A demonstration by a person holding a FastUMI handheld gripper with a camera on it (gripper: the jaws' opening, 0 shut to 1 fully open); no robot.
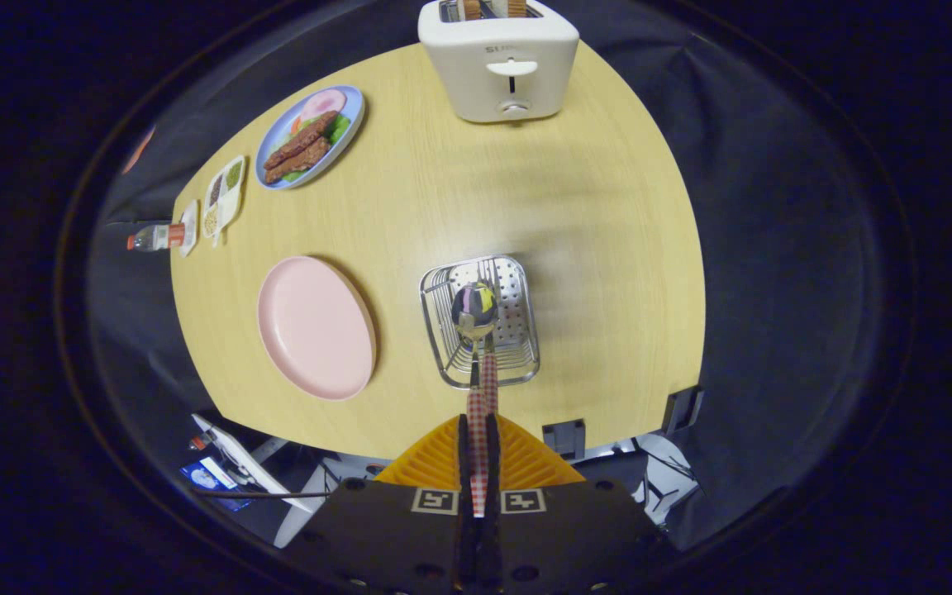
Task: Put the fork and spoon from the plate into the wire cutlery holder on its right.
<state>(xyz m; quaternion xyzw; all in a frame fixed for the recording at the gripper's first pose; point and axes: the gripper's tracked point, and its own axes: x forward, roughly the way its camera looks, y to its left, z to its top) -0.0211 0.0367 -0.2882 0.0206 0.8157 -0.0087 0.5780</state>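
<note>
My gripper (478,423) hangs above the table's near edge, shut on the red-checked handle of a spoon (473,307). The spoon points straight ahead from the fingers. Its shiny bowl hovers over the open top of the wire cutlery holder (519,330), which stands just beyond the fingertips. A thin grey strip runs beside the handle inside the holder; I cannot tell whether it is the fork. To the left of the holder lies the pink plate (315,326) with nothing on it.
A white toaster (499,62) stands at the far edge of the wooden table (592,248). At the far left are a blue plate of food (309,136), a small divided white dish (224,194) and a little bottle (158,237).
</note>
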